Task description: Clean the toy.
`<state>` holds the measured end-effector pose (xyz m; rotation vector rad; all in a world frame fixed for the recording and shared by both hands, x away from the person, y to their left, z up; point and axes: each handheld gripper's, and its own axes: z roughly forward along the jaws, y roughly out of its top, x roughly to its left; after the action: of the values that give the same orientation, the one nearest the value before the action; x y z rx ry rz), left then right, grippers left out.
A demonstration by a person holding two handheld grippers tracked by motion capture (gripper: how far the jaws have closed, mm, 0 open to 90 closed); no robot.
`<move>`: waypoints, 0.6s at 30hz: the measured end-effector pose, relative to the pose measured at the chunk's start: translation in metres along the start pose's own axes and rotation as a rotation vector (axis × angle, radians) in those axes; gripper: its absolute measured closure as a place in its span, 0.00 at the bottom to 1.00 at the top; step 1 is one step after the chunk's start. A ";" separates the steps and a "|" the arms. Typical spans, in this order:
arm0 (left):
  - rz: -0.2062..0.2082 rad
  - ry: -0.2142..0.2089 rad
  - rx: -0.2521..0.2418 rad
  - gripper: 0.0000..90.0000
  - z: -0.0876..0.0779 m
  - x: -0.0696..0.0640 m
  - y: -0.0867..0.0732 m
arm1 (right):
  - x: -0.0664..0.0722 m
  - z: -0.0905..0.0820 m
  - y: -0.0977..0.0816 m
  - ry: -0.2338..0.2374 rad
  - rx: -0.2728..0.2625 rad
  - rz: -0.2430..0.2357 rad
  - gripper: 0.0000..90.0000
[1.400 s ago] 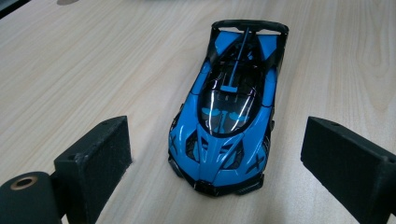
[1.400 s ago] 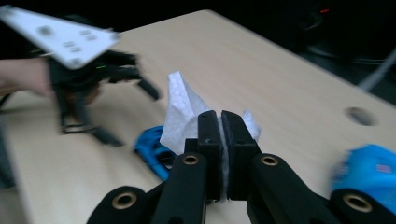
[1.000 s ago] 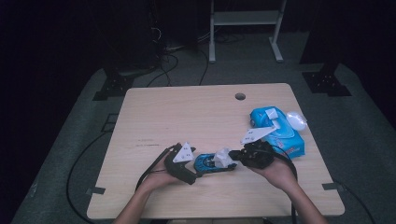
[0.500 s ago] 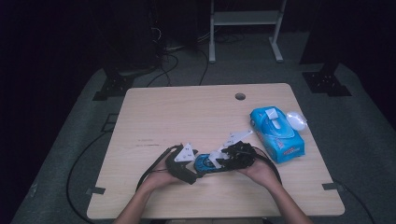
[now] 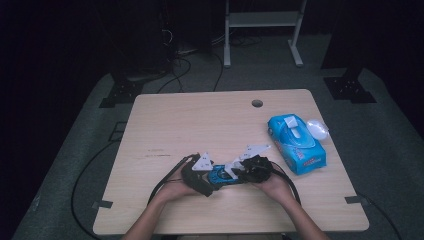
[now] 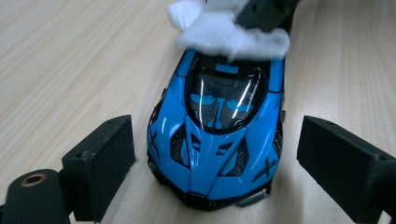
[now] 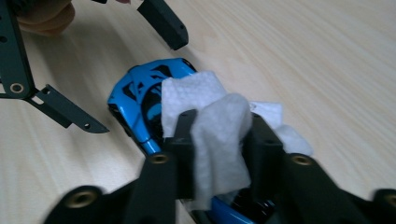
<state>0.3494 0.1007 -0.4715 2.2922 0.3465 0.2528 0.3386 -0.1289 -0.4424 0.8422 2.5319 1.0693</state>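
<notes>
Toy car [image 6: 217, 135] near the tabletop's [image 5: 200, 125] front edge, between the spread, seemingly non-touching jaws of the left claw [image 6: 217, 172]. The right claw [image 7: 219, 144], jaws just closing, pinches a white wipe [image 7: 219, 140] onto the car's rear.

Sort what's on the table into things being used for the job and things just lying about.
In use:
- blue toy car, between the left gripper's open jaws
- white wipe, clamped in the right gripper and resting on the car

Lying about:
- blue wipes pack at the right of the table
- clear wrapper beside it
</notes>
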 end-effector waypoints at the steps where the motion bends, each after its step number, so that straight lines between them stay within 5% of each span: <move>1: 0.002 -0.001 0.003 0.17 0.001 0.000 0.000 | 0.000 0.000 -0.001 -0.011 -0.008 0.001 0.82; 14: 0.044 0.030 0.028 0.25 0.008 -0.004 0.001 | -0.007 -0.020 -0.019 -0.078 -0.025 0.036 0.91; 18: 0.034 0.031 0.027 0.25 0.008 -0.005 0.001 | 0.003 -0.024 -0.022 -0.079 -0.028 0.010 0.92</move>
<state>0.3473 0.0933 -0.4763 2.3241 0.3287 0.3033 0.3164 -0.1527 -0.4420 0.8724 2.4453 1.0501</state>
